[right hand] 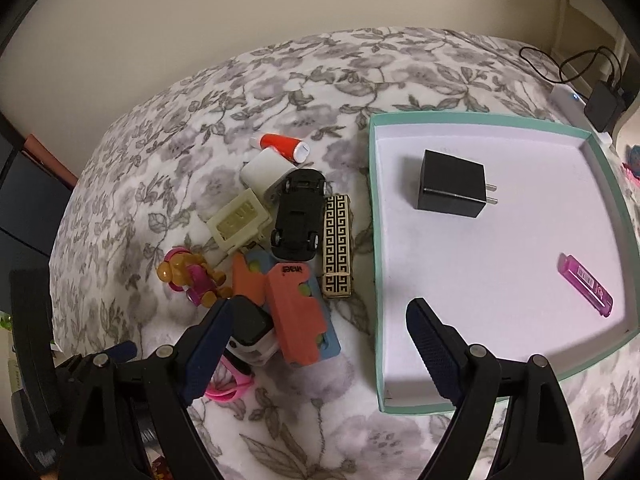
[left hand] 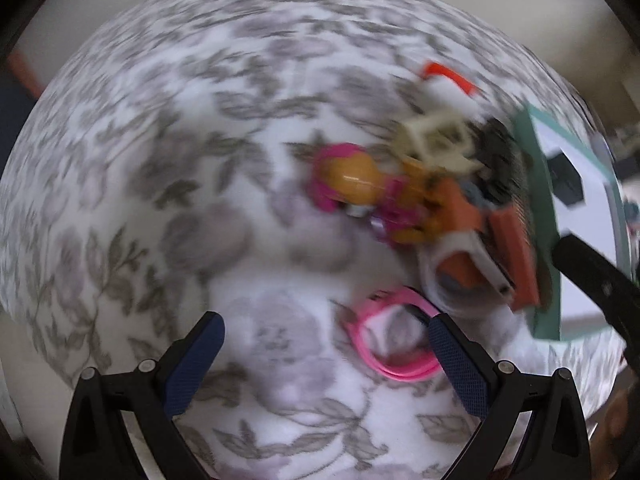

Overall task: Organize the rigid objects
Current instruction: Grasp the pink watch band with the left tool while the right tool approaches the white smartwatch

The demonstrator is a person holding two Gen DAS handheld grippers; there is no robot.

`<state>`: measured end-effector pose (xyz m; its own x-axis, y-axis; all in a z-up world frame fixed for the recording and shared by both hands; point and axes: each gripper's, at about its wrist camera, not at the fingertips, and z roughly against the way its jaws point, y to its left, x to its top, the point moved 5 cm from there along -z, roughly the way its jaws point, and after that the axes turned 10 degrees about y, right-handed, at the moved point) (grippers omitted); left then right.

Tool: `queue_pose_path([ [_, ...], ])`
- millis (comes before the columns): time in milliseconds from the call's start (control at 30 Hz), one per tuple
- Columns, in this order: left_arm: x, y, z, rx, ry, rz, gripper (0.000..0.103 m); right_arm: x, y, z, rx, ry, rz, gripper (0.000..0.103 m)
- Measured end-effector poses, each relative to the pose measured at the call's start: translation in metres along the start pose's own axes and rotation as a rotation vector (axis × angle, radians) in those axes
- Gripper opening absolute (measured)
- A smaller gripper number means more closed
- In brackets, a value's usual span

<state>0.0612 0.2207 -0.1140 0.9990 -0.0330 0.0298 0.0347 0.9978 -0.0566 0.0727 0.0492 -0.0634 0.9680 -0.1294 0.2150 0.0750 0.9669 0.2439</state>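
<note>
My right gripper hangs open over the gap between a pile of small objects and a teal-rimmed white tray. In the tray lie a black charger and a pink lighter. The pile holds a black toy car, a patterned box, a cream connector, a white cube charger, a red tube, an orange-and-blue piece and a toy figure. My left gripper is open and empty, its right finger beside a pink band. The left wrist view is blurred.
Everything rests on a bed with a grey floral blanket. A black adapter with cables sits past the tray at the far right. Dark furniture stands left of the bed. A plain wall rises behind.
</note>
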Motion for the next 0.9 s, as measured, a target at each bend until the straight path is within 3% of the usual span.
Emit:
queue_pose_path([
  [133,-0.004,-0.02,-0.007,0.022,0.029,-0.084,0.103,0.0,-0.003,0.0,0.002,0.002,-0.016,0.088],
  [500,-0.009,-0.074,-0.017,0.05,0.037,-0.188,0.102,-0.001,-0.009,-0.008,-0.005,0.038,-0.04,0.088],
  [567,-0.013,-0.083,-0.015,0.058,0.04,-0.211,0.097,0.0,-0.01,-0.008,-0.003,0.039,-0.041,0.088],
  [633,-0.014,-0.088,-0.015,0.059,0.049,-0.218,0.083,0.0,-0.009,-0.008,-0.002,0.04,-0.039,0.088],
  [900,-0.013,-0.087,-0.019,0.025,0.051,-0.205,0.075,-0.001,-0.003,-0.011,-0.002,0.053,-0.025,0.088],
])
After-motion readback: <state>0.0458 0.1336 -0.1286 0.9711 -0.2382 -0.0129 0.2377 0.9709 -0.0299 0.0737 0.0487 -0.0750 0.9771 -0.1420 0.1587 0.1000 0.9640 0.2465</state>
